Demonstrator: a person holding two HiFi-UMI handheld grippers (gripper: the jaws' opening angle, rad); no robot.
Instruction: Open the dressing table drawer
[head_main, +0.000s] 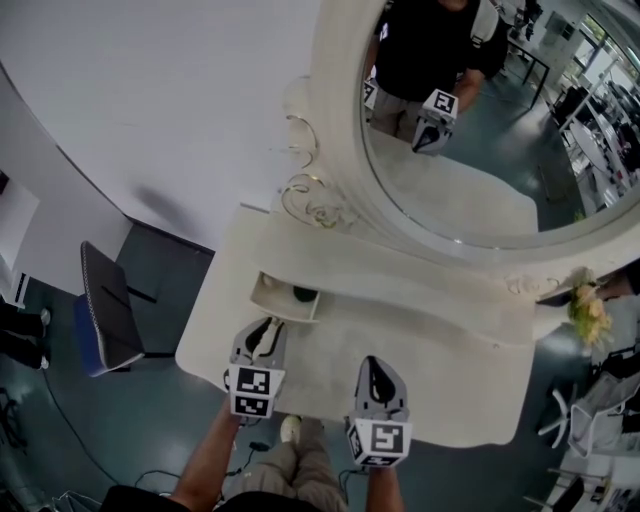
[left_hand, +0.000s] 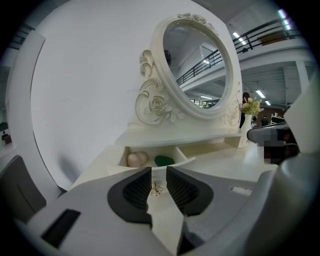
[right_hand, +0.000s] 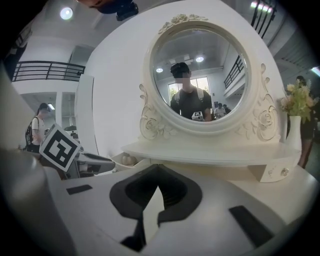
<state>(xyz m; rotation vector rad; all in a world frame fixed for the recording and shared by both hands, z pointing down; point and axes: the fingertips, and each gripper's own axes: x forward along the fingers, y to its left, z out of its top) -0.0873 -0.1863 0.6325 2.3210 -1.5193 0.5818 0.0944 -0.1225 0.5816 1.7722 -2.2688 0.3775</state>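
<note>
The left claw (left_hand: 158, 181) has its jaws apart; the right claw (right_hand: 156, 186) has its jaws together.

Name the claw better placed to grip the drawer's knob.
Left. The left claw faces the open drawer, its knob showing between the parted jaws. The right claw is shut, off to the drawer's side.

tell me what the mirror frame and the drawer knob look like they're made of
Mirror frame: painted wood or moulded resin, I can't tell which; cream with a satin sheen, and smooth, rounded roses and scrolls.
Drawer knob: probably metal, pale gold; it glints and looks ornate, but it is too small to be sure.
</note>
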